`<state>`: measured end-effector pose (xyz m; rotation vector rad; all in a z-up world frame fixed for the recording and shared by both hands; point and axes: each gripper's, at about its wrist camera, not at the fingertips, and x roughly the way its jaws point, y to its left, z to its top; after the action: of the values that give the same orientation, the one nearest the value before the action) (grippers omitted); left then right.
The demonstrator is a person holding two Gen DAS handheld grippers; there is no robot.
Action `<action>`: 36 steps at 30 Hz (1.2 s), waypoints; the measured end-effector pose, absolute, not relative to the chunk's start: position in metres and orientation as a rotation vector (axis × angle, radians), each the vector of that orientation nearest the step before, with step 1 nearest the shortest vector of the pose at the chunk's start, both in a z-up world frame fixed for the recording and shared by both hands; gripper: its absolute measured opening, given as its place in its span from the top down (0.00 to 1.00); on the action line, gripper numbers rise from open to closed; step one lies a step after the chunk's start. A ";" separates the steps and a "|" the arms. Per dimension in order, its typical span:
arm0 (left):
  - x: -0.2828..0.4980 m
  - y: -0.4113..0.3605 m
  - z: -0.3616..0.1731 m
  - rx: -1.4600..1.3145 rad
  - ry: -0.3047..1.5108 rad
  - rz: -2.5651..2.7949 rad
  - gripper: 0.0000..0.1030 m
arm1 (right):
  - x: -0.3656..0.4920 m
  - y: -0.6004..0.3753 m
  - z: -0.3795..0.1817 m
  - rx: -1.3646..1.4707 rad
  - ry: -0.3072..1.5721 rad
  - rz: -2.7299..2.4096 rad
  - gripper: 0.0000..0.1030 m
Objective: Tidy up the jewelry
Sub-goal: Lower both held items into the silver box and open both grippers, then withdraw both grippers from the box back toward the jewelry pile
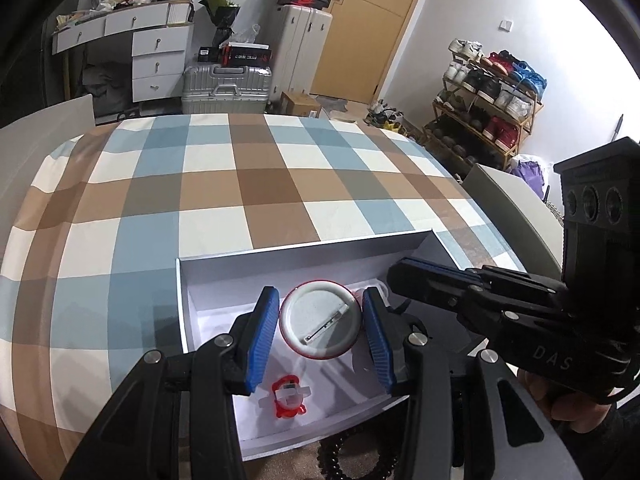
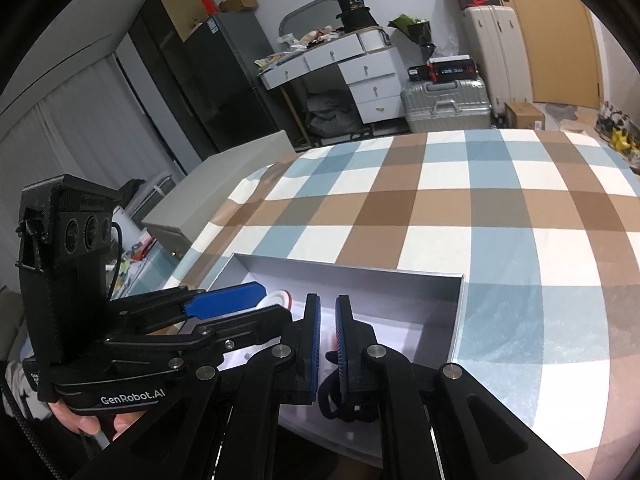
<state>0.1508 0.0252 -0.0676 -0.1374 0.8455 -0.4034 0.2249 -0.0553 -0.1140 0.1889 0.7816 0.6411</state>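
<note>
Jewelry lies in one shallow white box (image 1: pixel 182 300), open at the top, seated on a checked cloth (image 1: pixel 224 184) of blue, brown and cream squares. In the left wrist view the box fills the lower middle of the frame. I count two pieces clearly inside it: one round badge (image 1: pixel 318 320), face down, with a pale metal back, a thin red rim and a straight pin bar across it; and one small red and white clip (image 1: pixel 289 396), glossy like plastic, lower in the frame. At the bottom edge one black beaded ring (image 1: pixel 332 456) lies just outside the box wall.

Two grippers show, both black with ribbed blue pads. The left gripper (image 1: pixel 320 340) sits over the box with its jaws apart, one pad on each side of the badge; the pads stand just beside its rim, not pressing on it. The right gripper (image 2: pixel 328 344), in the right wrist view at lower middle, has its jaws nearly together with only a thin slit between the pads. A black looped cord (image 2: pixel 332 404) shows just below those pads; whether they pinch it I cannot tell. A hand (image 2: pixel 86 420) grips the left tool's handle at lower left.
</note>
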 end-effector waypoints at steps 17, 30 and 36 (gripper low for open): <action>0.126 0.031 -0.045 -0.126 0.756 -0.315 0.37 | 0.179 -0.093 -0.084 0.266 0.622 0.598 0.48; 0.093 0.029 -0.034 -0.131 0.693 -0.229 0.19 | 0.127 -0.100 -0.081 0.194 0.584 0.578 0.17; 0.073 0.039 -0.039 -0.139 0.647 -0.170 0.08 | 0.104 -0.109 -0.088 0.184 0.569 0.539 0.07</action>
<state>0.0728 0.0394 -0.0387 -0.1388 0.6472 -0.1703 0.1035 -0.1088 -0.0880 0.1837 0.5687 0.5390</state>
